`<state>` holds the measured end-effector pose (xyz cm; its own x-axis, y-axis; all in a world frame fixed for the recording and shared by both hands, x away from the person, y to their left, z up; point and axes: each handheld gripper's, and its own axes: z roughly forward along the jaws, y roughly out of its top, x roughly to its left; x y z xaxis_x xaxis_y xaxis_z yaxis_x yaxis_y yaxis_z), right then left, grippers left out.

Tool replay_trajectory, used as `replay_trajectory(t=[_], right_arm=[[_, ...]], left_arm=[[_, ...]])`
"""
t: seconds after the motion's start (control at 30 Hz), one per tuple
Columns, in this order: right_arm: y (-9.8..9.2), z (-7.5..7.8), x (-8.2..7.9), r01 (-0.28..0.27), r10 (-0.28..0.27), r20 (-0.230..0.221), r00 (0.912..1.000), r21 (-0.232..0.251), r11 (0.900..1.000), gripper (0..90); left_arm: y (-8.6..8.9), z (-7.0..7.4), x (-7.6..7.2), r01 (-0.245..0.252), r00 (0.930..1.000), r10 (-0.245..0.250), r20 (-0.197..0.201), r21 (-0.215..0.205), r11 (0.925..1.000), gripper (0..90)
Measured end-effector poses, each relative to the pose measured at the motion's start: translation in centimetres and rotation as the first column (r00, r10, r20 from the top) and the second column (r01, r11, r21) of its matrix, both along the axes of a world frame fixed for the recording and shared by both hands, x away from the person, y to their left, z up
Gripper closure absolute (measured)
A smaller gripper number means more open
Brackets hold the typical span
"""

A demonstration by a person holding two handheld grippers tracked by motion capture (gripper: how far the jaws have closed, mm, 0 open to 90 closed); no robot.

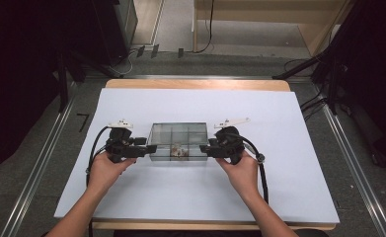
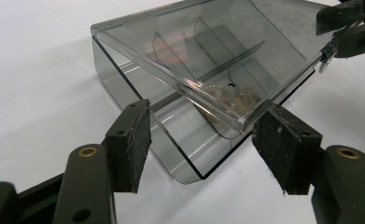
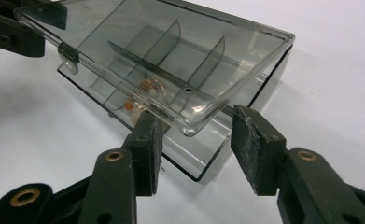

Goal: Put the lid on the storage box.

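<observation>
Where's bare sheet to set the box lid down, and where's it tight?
Free: the white sheet behind the clear box up to the far table edge, both outer flanks beyond each hand, and the near strip between the forearms. Crowded: both box ends, where the left gripper and right gripper sit.

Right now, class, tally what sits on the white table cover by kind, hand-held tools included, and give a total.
Clear compartment box with hinged lid: 1
Black two-jaw grippers: 2, left gripper and right gripper
Small brownish bits inside: number unclear, not counted
Total: 3

Table (image 1: 195, 84), white sheet (image 1: 180, 197), clear box (image 1: 176, 133) on it.
</observation>
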<state>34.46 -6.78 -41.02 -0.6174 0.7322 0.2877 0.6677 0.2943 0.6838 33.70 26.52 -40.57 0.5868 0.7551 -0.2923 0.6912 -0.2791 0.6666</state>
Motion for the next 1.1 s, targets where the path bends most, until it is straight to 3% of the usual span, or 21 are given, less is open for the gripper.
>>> replay_trajectory(t=[0.87,1.1], right_arm=[[0.8,-1.2,-0.6,-0.024,0.024,-0.004,0.9997,-0.054,0.998,55.2],[0.7,-1.5,-0.7,-0.023,0.023,-0.011,0.9997,-0.058,0.998,55.2]], left_arm=[[-0.5,-1.0,-0.6,0.038,0.9993,-0.038,0.005,0.047,0.9982,38.7],[-0.4,-1.5,-0.5,0.036,0.9993,-0.036,-0.013,0.046,0.9983,38.3]])
